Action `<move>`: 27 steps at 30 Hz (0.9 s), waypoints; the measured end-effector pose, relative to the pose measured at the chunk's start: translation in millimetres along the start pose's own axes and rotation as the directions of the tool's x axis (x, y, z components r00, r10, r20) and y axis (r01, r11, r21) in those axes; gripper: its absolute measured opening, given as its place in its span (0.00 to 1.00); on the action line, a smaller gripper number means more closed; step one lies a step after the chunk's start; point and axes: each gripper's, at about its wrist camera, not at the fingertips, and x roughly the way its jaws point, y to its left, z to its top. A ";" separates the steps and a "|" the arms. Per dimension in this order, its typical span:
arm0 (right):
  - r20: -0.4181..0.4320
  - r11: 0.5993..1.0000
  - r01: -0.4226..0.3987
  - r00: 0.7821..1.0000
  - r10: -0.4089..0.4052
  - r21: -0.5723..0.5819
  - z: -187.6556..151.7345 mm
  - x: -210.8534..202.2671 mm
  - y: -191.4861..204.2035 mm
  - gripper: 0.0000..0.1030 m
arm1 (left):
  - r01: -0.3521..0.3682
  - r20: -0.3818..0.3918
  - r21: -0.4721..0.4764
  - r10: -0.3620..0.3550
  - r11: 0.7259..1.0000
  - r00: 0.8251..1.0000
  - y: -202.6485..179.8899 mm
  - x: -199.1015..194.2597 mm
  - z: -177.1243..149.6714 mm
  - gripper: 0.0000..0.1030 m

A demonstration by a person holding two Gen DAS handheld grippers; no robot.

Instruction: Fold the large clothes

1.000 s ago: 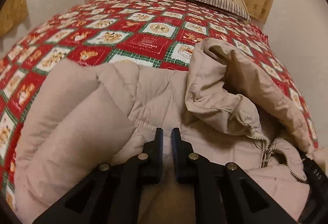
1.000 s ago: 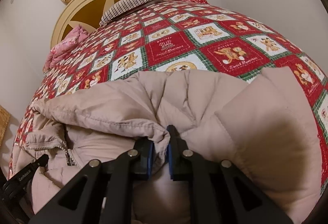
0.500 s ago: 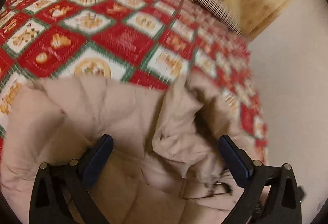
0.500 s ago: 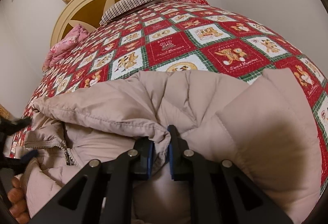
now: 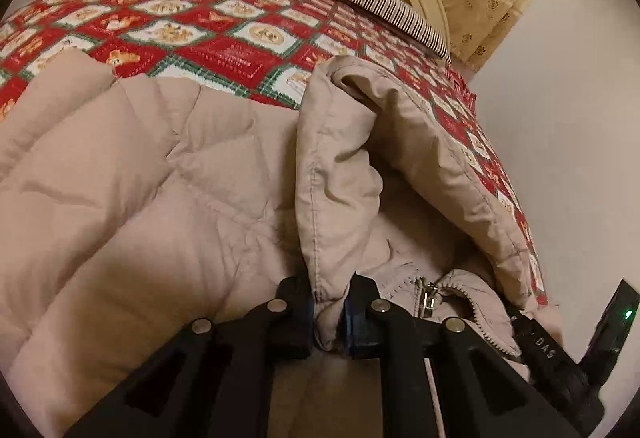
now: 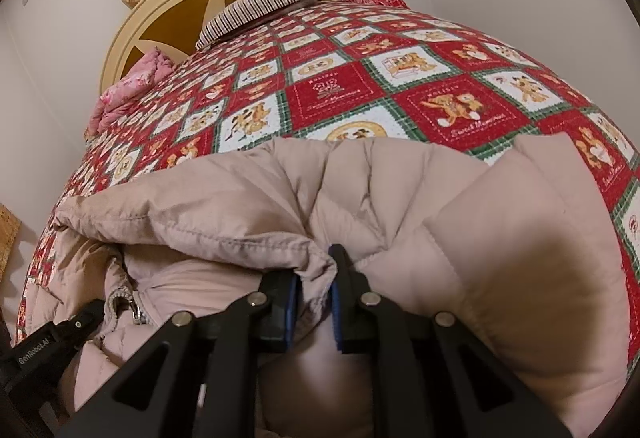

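Beige padded jacket (image 5: 160,197) lies on the bed (image 6: 400,85) ahead of both my tongs, left tongs (image 5: 328,312) and right tongs (image 6: 314,302) each pinching its hem; next, I'd lift and fold it forward evenly.

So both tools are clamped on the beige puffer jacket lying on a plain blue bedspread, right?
Not quite. Both the left tool and the right tool are shut on folds of the beige puffer jacket, but the bedspread is not plain blue: it is a red, white and green patchwork with teddy bear prints. The right wrist view shows this best.
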 end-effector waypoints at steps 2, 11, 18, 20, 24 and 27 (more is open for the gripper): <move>-0.018 1.000 -0.003 1.000 0.003 -0.002 1.0 -1.6 1.4 0.21 | -0.020 0.017 0.031 0.019 0.999 1.000 -0.9 -2.3 -0.5 0.11; 0.338 0.995 0.101 0.936 -0.093 -0.005 28.9 -99.8 27.9 0.55 | 0.017 0.036 0.017 -0.017 1.000 0.999 9.2 -5.9 -0.4 0.11; -0.011 0.982 -0.104 0.995 0.103 -0.158 66.7 -2.8 100.7 0.27 | 0.044 0.033 0.003 -0.044 0.999 0.998 11.7 -9.5 -3.3 0.11; -0.116 0.966 -0.046 0.993 0.016 -0.255 41.9 20.2 104.0 0.26 | 0.053 0.031 -0.005 -0.053 0.999 0.998 13.1 -9.7 -3.4 0.12; -0.111 0.942 -0.105 0.991 0.073 -0.318 6.3 23.1 74.5 0.22 | 0.067 0.007 0.003 -0.067 0.998 0.998 10.4 -16.0 -2.8 0.12; -0.112 0.947 -0.141 0.987 0.112 -0.290 6.1 24.5 65.7 0.22 | 0.024 -0.036 0.029 -0.023 0.999 0.999 5.5 -41.3 -0.5 0.12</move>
